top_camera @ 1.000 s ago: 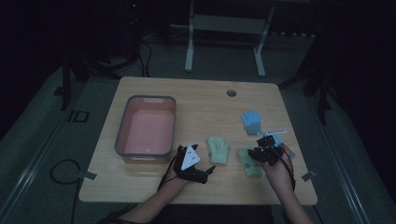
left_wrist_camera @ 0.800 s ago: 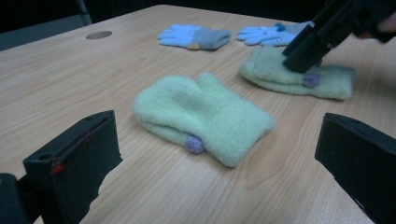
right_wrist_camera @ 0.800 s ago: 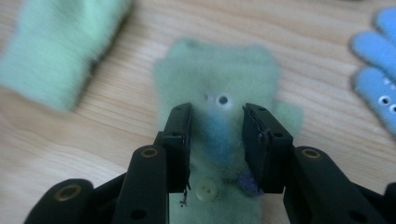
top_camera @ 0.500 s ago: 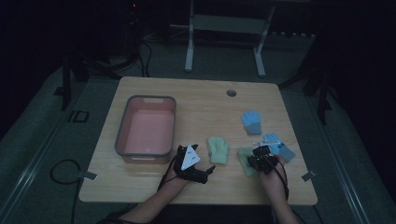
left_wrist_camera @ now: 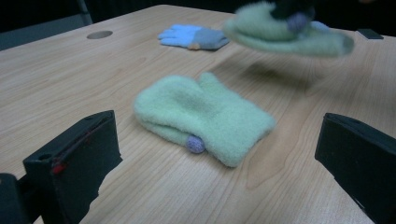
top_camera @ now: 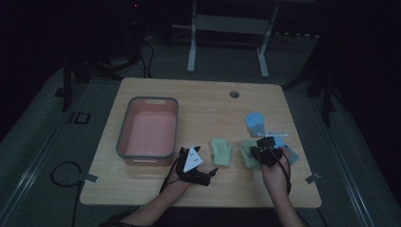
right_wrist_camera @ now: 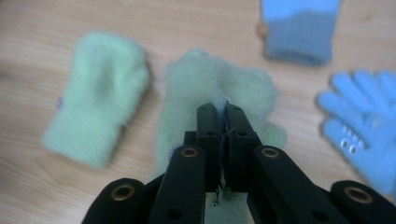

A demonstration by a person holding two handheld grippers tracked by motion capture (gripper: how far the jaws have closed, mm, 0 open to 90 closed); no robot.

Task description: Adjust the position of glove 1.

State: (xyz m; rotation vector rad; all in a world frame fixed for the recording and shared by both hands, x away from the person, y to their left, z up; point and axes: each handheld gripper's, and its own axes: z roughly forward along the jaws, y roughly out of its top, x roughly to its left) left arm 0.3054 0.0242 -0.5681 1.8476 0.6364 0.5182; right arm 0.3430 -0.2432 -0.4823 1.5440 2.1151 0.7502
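Two pale green mittens lie near the table's front. My right gripper is shut on the right green mitten. Its jaws have just closed on the fabric, and in the left gripper view this mitten hangs a little above the table. The other green mitten lies flat. My left gripper stands open just short of it and touches nothing.
A pink tub with a grey rim stands at the left. One blue glove lies beyond the mittens, and another blue glove lies to the right of my right gripper. A round hole marks the table's far side.
My right gripper has shifted a little left from the blue gloves onto the right green mitten, closed on it and raised it slightly. The left gripper has stayed put.
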